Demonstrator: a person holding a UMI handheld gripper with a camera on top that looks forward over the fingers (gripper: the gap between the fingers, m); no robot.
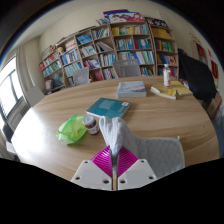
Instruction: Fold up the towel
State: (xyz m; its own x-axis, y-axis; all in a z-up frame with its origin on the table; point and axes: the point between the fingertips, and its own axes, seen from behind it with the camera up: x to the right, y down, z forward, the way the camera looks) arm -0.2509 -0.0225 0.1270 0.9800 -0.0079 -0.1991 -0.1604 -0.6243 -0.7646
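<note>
my gripper (116, 160) pinching corner of pale grey cloth towel (135, 145), lifted off round wooden table (160, 115). fold started, far from finished.

One round table (150, 110). One white towel (140, 148). One green bag (72, 128). One blue book (106, 107). One stack of books (131, 89). One white bottle (167, 76). Three bookshelves (110, 50) full of books. One gripper (116, 170) with two fingers (95, 170).
</note>
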